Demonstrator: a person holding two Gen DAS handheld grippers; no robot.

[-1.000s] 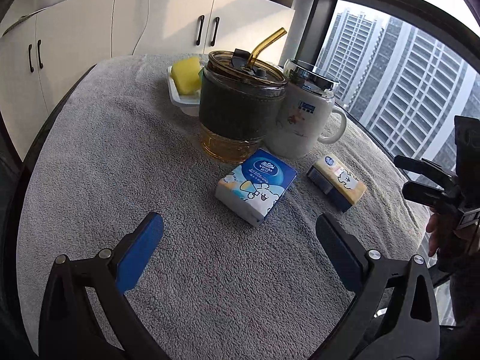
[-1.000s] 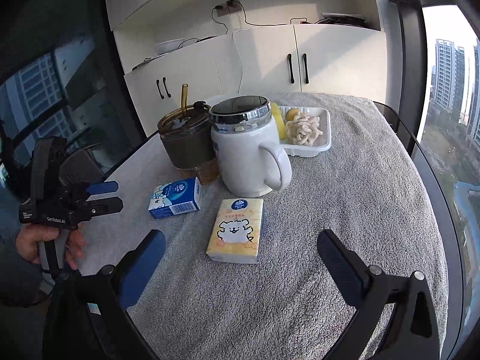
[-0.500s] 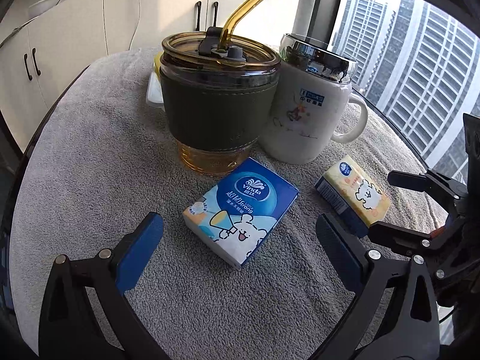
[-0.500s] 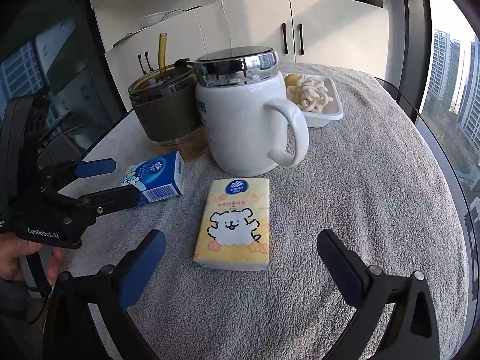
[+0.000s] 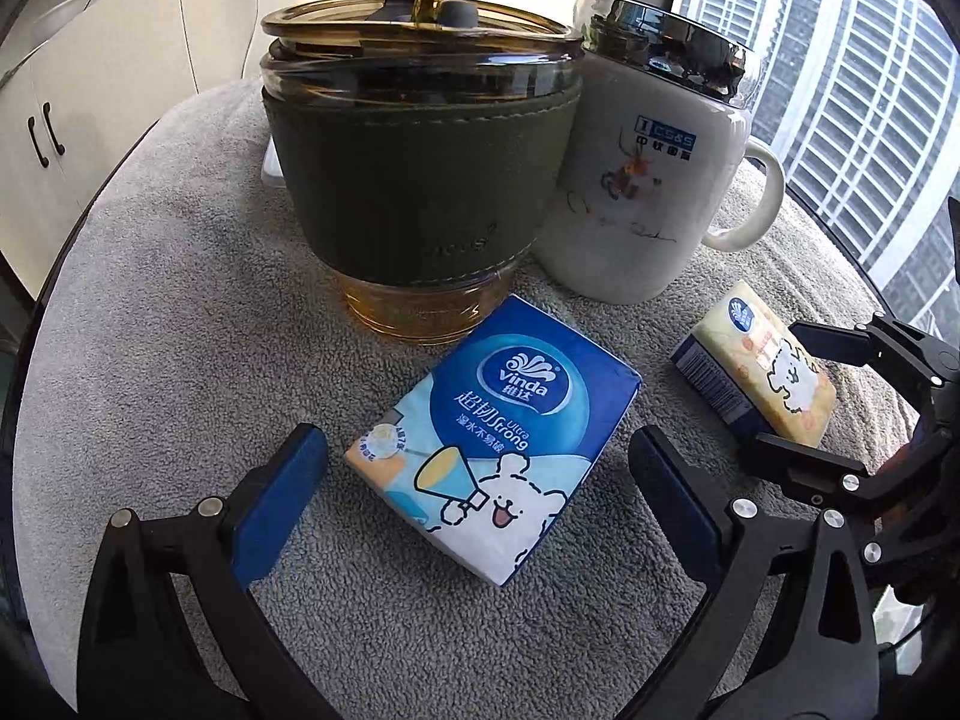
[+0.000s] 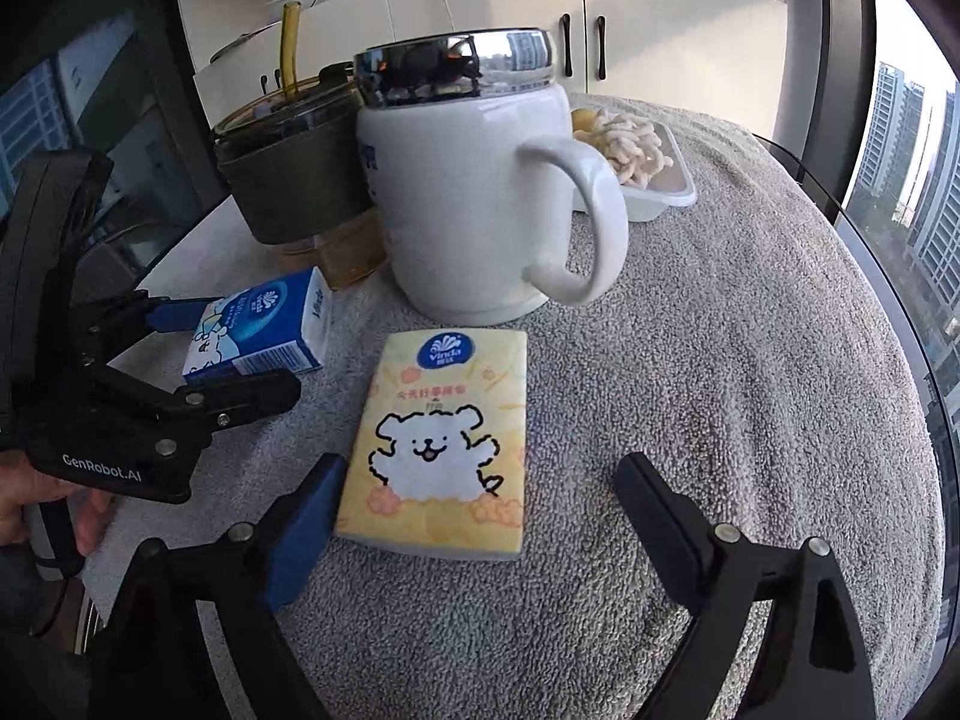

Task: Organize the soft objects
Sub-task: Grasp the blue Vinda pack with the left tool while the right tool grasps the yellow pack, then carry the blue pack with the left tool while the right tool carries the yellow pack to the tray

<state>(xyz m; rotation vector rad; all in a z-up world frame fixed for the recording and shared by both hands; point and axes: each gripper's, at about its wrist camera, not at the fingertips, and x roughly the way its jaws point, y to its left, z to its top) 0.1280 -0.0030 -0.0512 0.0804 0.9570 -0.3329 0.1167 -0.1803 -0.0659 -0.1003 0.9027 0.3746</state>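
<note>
A blue tissue pack (image 5: 498, 450) lies flat on the grey towel (image 5: 150, 330), just in front of the glass tumbler. My left gripper (image 5: 477, 441) is open, its fingers either side of the pack and clear of it. A yellow tissue pack (image 6: 444, 444) with a white dog print lies in front of the mug. My right gripper (image 6: 480, 468) straddles its near end with jaws closing; the left pad (image 6: 306, 516) is close to the pack's corner, the right pad stands apart. The blue pack (image 6: 264, 330) and left gripper (image 6: 240, 348) also show in the right wrist view.
A glass tumbler (image 5: 420, 180) with a green sleeve and straw and a white mug (image 5: 648, 180) with a chrome lid stand close behind the packs. A white tray (image 6: 660, 198) of snacks sits further back. A hand (image 6: 36, 504) holds the left gripper. Window at the right.
Both grippers came forward and down, so each tissue pack now lies between a pair of fingers. The right gripper's fingers stand slightly closer together than before.
</note>
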